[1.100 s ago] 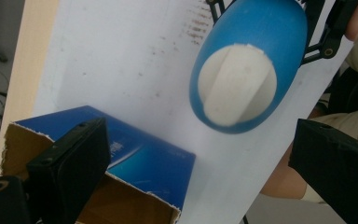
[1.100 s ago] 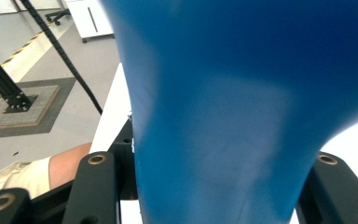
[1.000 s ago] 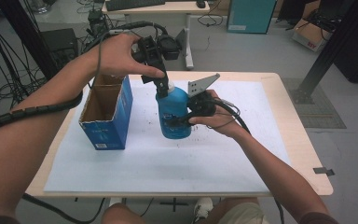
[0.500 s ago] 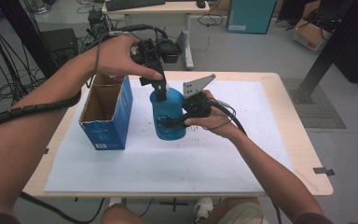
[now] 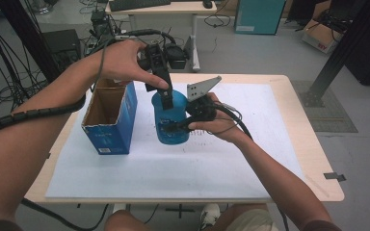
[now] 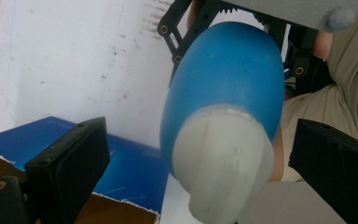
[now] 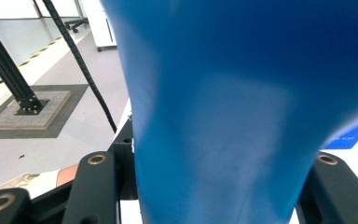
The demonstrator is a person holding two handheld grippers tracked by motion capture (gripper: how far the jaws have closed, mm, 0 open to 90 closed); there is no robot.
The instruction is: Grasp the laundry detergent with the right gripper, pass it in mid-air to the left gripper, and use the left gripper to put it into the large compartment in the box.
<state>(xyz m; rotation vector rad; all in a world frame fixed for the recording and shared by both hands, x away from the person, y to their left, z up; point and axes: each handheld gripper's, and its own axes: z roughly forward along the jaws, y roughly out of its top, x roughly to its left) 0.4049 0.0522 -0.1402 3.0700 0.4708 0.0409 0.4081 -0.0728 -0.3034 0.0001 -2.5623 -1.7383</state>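
**Blue bottle held at the body, cap end free**

The desk (image 5: 289, 159), covered by a white sheet, carries an open blue cardboard box (image 5: 110, 120) at the left. Just right of the box, apart from it, the blue bottle (image 5: 171, 118) stands upright near the middle of the sheet; whether its base touches the sheet cannot be told.

The right gripper (image 5: 180, 124) has its jaws clamped on the bottle's lower body; in the right gripper view the blue wall (image 7: 223, 116) sits between the two jaws. The left gripper (image 5: 166, 94) hangs over the top, its jaws parted on either side of the pale cap (image 6: 223, 158), touching nothing.

The bottle looks like smooth, rigid plastic, probably light and somewhat slippery, and its rounded body could twist in a pinch. The lower body is the steadier hold; the narrower cap suits the free jaws.
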